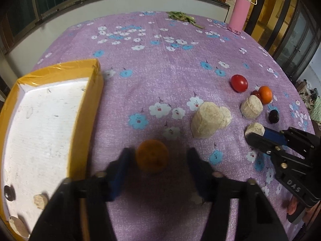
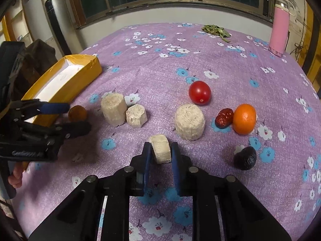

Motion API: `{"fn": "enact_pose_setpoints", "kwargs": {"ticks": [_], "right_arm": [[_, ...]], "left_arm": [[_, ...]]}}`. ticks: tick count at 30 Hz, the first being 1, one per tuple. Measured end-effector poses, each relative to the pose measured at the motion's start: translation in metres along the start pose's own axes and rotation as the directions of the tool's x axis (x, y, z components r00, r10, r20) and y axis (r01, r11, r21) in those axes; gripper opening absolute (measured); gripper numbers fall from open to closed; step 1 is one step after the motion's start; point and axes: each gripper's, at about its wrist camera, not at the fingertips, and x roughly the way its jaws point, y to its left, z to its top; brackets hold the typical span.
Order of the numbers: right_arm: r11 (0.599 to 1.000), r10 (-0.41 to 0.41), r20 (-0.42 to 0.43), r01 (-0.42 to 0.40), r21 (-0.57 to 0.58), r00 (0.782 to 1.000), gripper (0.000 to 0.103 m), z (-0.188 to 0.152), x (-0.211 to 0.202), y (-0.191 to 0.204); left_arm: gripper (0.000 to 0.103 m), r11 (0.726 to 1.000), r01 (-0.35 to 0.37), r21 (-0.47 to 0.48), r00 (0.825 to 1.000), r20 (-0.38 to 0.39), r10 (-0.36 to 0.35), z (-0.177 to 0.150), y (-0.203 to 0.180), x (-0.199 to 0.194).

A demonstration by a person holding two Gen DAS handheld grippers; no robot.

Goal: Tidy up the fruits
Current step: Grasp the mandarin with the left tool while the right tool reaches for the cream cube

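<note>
Blurred, cut-off and half-hidden parts of the table scene

In the left wrist view the left gripper [image 1: 158, 160] and the brown round fruit [image 1: 151, 156] between its fingers are smeared by motion, so whether the pads touch it cannot be told. The yellow box [image 1: 94, 108] runs off the left and bottom edges, and a tan piece [image 1: 17, 226] in its corner is partly cut off. The small dark red fruit [image 1: 255, 93] is mostly hidden behind a beige cylinder [image 1: 251, 107]. In the right wrist view, a hand [image 2: 16, 177] at the left edge is mostly hidden.
</note>
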Motion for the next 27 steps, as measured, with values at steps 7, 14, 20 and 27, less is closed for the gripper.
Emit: {"fn": "enact_pose_setpoints", "kwargs": {"ticks": [7,14,20,27], "right_arm": [[0.996,0.005,0.023,-0.007,0.089,1.0,0.018,-0.012,-0.026,-0.014],[0.989,-0.033,0.062,0.024,0.144,0.998,0.018,-0.025,-0.057,-0.018],[0.986,-0.065,0.047,0.056,0.158,0.997,0.019,-0.035,-0.066,-0.011],[0.983,-0.026,0.032,0.02,0.184,0.999,0.028,-0.017,-0.037,-0.005]], "left_arm": [[0.034,1.0,0.011,0.019,0.999,0.036,-0.012,-0.005,0.001,-0.006],[0.034,0.997,0.055,0.046,0.995,0.084,-0.059,-0.019,-0.01,-0.037],[0.034,0.995,0.082,0.052,0.992,0.087,-0.086,-0.032,-0.011,-0.051],[0.034,0.995,0.086,0.06,0.994,0.065,-0.089,-0.049,-0.007,-0.057]]}}
